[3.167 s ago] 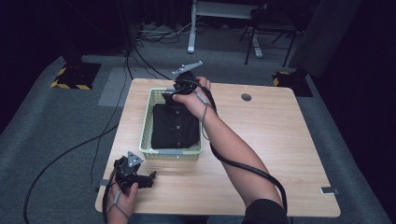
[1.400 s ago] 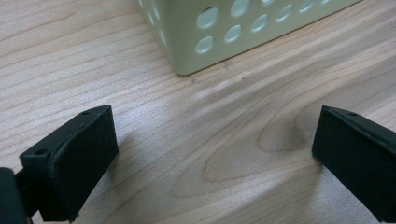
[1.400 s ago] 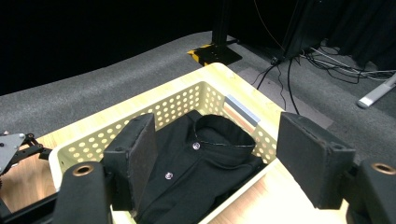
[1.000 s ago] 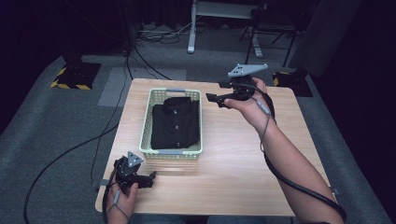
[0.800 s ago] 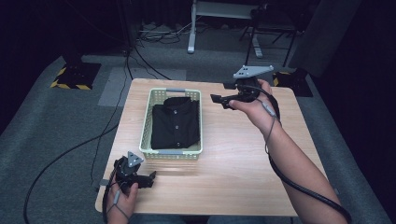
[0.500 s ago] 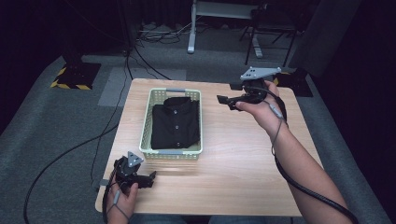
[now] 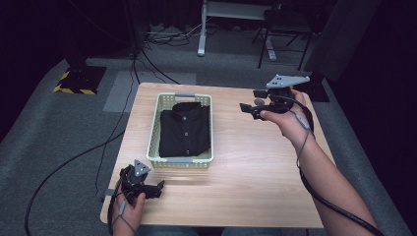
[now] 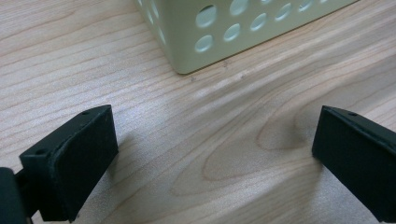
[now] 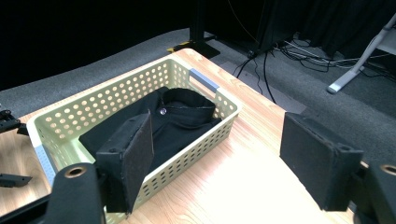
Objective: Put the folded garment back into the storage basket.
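A folded black shirt [image 7: 185,130] [image 9: 173,122] lies inside a pale green perforated basket [image 7: 155,129] [image 9: 70,112] on the wooden table [image 7: 255,172]. My right gripper [image 7: 250,102] [image 9: 217,163] is held above the table's far right part, apart from the basket, open with nothing between its jaws. My left gripper [image 7: 158,189] [image 8: 210,154] rests low at the table's near left corner, just in front of the basket's corner [image 8: 187,51], open and holding nothing.
A small dark round hole [image 7: 259,102] is in the tabletop near the right gripper. Cables [image 7: 74,157] trail over the grey floor to the left. A desk leg and chair legs [image 7: 201,29] stand beyond the table's far edge.
My right gripper has drawn away from the basket, moving right and up, and stands open with nothing in it. The shirt stays in the basket. The left gripper has not moved.
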Motion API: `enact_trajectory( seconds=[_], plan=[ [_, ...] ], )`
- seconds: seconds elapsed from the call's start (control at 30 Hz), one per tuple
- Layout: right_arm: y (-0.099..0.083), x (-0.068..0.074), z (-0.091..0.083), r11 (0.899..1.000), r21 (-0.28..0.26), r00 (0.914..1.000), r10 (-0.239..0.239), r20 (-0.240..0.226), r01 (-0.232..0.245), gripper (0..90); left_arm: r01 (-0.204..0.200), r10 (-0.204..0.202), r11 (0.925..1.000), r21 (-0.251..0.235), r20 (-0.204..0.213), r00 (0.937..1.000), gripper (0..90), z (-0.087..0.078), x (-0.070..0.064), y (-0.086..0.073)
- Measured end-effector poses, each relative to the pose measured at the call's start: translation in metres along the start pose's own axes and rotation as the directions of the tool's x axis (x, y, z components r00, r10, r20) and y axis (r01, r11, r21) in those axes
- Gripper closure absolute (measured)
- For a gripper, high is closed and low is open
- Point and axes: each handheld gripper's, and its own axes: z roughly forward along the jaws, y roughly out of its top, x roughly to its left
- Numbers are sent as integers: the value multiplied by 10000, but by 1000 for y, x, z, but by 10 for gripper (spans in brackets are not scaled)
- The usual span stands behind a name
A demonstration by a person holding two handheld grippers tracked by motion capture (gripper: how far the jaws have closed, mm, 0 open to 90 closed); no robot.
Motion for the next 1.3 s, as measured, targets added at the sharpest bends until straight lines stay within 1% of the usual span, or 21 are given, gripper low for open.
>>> enact_trajectory(
  seconds=[0.23,0.37,0.57,0.97,1.2,1.3],
  plan=[
    [-7,-5,-10,10000,-49,9999,40,111,-39,250,-4,4,10000,10,3,10000,3,0,0,0],
    [-10,-7,-16,10000,-49,9998,35,189,-35,246,-185,185,9998,12,163,9997,3,0,2,1],
    [-16,-9,-24,10000,16,9995,51,318,-51,245,-210,210,9998,11,177,9996,2,1,3,1],
    [-28,-16,-35,9998,34,9989,184,423,-186,241,-177,178,9998,-11,162,9997,2,1,3,1],
    [-34,-19,-42,9999,32,9981,164,592,-166,235,-170,170,9999,0,151,9997,2,1,3,2],
    [-38,-21,-45,9997,57,9975,212,669,-216,235,-76,76,10000,-10,53,10000,2,3,3,3]
  ],
)
